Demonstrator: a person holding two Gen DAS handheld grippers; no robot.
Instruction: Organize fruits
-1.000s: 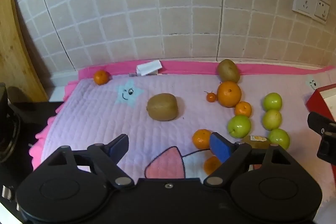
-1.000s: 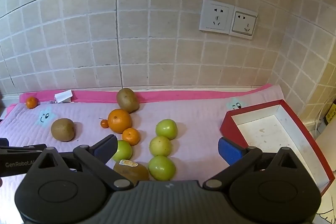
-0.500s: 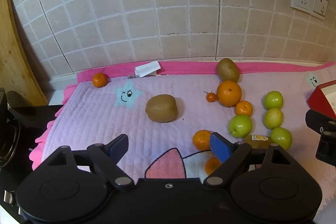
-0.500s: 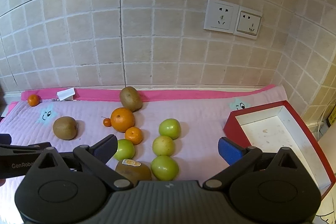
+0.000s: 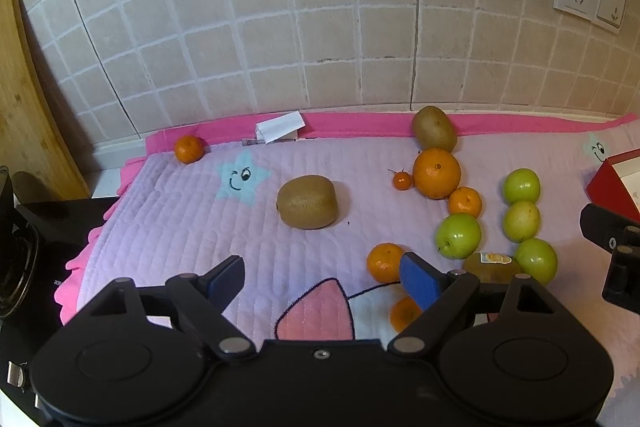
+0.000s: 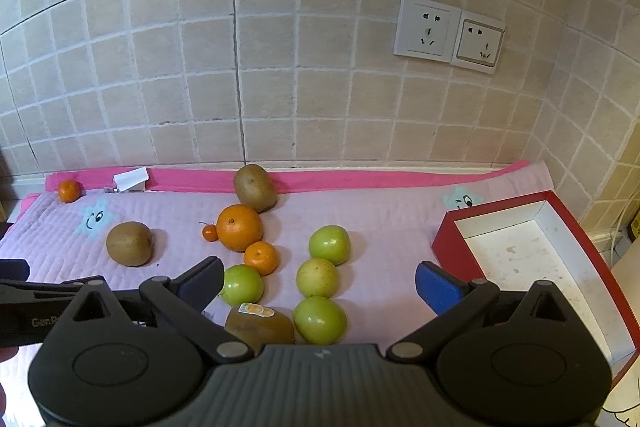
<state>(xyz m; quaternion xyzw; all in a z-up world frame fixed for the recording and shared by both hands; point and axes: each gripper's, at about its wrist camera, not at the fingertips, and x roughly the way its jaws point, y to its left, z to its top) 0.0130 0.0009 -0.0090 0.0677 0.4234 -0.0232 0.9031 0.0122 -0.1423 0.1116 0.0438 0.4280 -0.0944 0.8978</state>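
Fruit lies on a pink quilted mat (image 5: 168, 219). A kiwi (image 5: 307, 201) lies alone mid-mat; a second kiwi (image 6: 255, 187) is by the wall, a stickered one (image 6: 259, 323) close in. A big orange (image 6: 239, 227), small tangerines (image 6: 261, 257) and several green apples (image 6: 329, 245) cluster in the middle. A lone tangerine (image 5: 188, 149) sits far left. My left gripper (image 5: 322, 279) is open and empty above the mat. My right gripper (image 6: 318, 283) is open and empty above the apples.
A red box with a white inside (image 6: 532, 259) stands at the right. A folded white paper (image 5: 280, 127) lies by the tiled wall. A wooden board (image 5: 24, 99) leans at the left. Wall sockets (image 6: 448, 33) are above.
Both grippers have pulled back and risen slightly, so the fruit sits a little farther off in both views. Nothing was grasped and no fruit moved.
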